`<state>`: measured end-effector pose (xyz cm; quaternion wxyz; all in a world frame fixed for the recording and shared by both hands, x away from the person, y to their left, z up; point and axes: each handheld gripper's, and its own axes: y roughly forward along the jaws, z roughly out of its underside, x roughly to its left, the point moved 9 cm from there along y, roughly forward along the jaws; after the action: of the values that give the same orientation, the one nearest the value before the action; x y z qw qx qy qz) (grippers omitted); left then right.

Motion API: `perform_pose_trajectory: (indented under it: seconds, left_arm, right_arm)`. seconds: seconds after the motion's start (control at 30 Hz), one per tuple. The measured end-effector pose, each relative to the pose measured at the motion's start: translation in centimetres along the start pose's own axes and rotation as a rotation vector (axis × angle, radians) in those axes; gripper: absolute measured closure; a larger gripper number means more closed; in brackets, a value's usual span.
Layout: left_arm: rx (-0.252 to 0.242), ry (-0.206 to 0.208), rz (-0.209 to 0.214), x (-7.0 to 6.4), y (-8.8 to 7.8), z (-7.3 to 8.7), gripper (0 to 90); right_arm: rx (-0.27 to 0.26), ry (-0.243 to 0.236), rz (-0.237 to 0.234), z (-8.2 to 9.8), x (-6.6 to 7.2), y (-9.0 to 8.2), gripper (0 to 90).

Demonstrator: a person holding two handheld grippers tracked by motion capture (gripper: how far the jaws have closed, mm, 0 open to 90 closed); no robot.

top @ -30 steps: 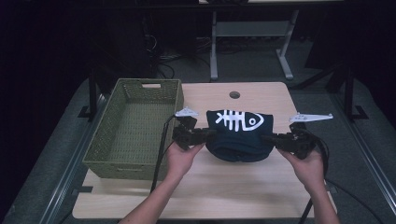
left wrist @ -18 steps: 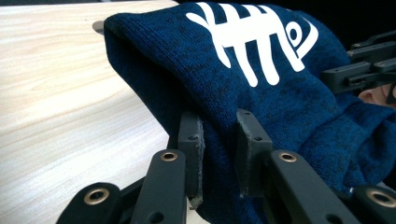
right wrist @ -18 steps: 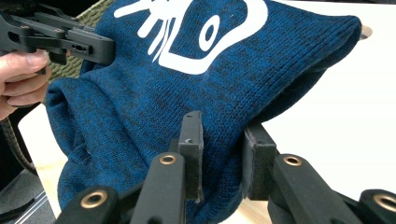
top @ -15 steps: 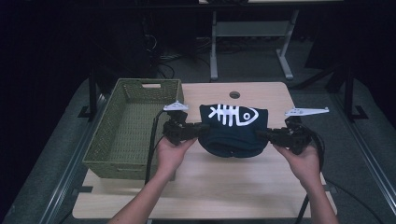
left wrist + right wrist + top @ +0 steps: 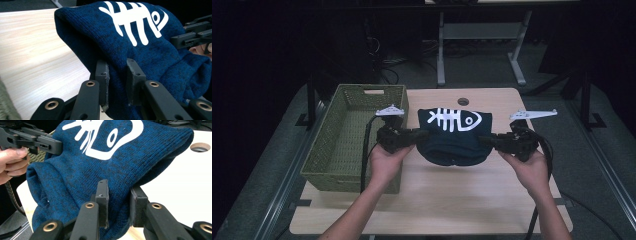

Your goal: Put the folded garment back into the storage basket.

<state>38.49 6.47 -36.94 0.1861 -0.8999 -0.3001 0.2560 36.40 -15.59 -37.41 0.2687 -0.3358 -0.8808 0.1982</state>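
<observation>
Folded navy knit garment [image 5: 454,137] with a white fish-skeleton print [image 5: 455,119] hangs between the two grippers, lifted off the pale wooden table [image 5: 437,200] near its middle, just right of the green woven basket [image 5: 343,145]. The left gripper [image 5: 421,135] pinches the bundle's left edge, and in the left gripper view its black jaws are pressed onto a thick fold of the knit [image 5: 150,50]; the right gripper [image 5: 492,141] bites the opposite edge the same way, with its pads squeezing several layers in the right gripper view [image 5: 82,175]. The lower part of the bundle sags in a rounded belly between the two grips, so the fold looks loosely kept rather than taut. Judging by the basket standing empty beside it, the step in hand is most likely carrying the folded piece across and setting it inside. To do that well, both hands should travel together at one height and keep their spacing, since closing the gap would let the belly droop further and pulling apart could open the fold. The sagging bottom needs to pass above the basket's near rim [image 5: 399,125] before lowering. Both pinches should hold until the cloth rests on the basket floor, then let go together so that the printed face stays up.
</observation>
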Motion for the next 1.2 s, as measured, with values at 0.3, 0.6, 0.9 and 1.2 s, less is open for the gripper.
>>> perform_pose_trajectory:
  seconds: [0.3, 0.6, 0.9, 1.2]
  left_arm:
    - [-0.01, -0.007, -0.011, 0.6, -0.9, -0.3, 74.8]
    - [-0.012, -0.015, -0.006, 1.3, -1.8, -0.3, 74.8]
    - [-0.015, -0.017, -0.013, 1.8, -2.9, -0.3, 74.8]
    - [-0.028, -0.022, -0.019, 2.4, -4.3, -0.5, 74.8]
  right_arm:
    - [-0.003, -0.006, -0.019, -0.9, 0.8, 0.7, 72.9]
    - [0.008, -0.007, -0.023, -1.6, 1.3, 1.4, 72.9]
    - [0.017, -0.02, -0.031, -2.1, 2.1, 2.0, 72.9]
    - [0.017, -0.022, -0.042, -2.9, 3.1, 2.7, 72.7]
